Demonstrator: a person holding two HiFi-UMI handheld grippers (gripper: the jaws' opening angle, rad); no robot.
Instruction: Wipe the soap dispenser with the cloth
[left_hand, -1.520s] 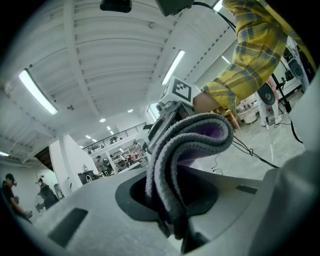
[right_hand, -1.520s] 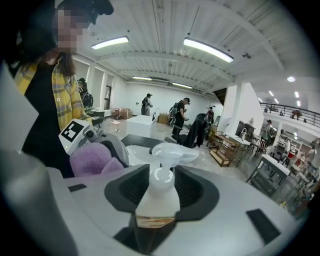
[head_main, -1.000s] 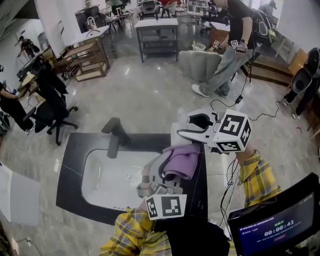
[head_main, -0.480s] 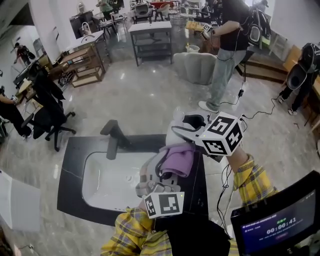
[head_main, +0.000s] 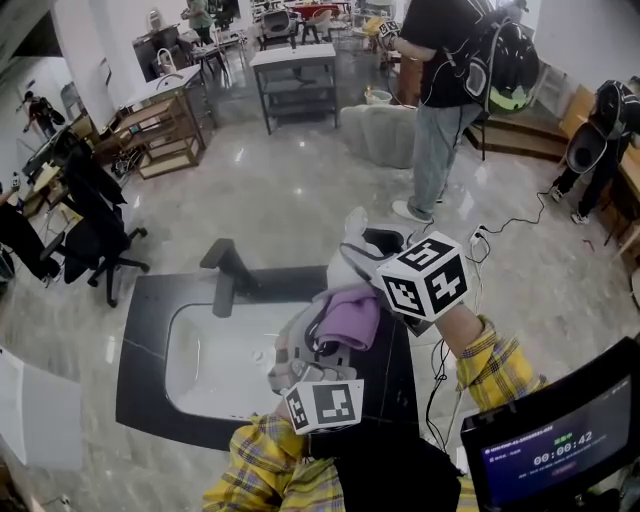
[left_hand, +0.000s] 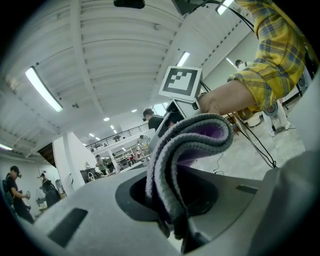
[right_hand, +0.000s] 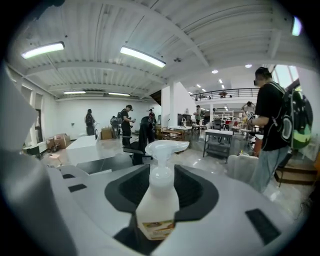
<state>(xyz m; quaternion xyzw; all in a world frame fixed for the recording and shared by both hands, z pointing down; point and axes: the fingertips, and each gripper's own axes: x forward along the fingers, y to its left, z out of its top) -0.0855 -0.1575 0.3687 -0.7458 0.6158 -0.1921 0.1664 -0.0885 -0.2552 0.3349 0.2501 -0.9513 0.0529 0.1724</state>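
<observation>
soap dispenser (right_hand: 157, 200) upright, nozzle (right_hand: 176, 146) rightward

The soap dispenser (right_hand: 158, 202), a white pump bottle with a small label low on its body, stands upright, clamped between the right tongs (right_hand: 160, 227). The cloth (left_hand: 186, 150), purple inside and grey outside, is folded over and pinched in the left tongs (left_hand: 176, 231), near the bottle.

Readable at 4 o'clock in the head view: timer digits 00:00:42 in white on the dark monitor (head_main: 560, 450), under a short line too blurred to read. On the soap dispenser (right_hand: 159, 195), a small brownish label (right_hand: 155, 228), print too fine to make out.
</observation>
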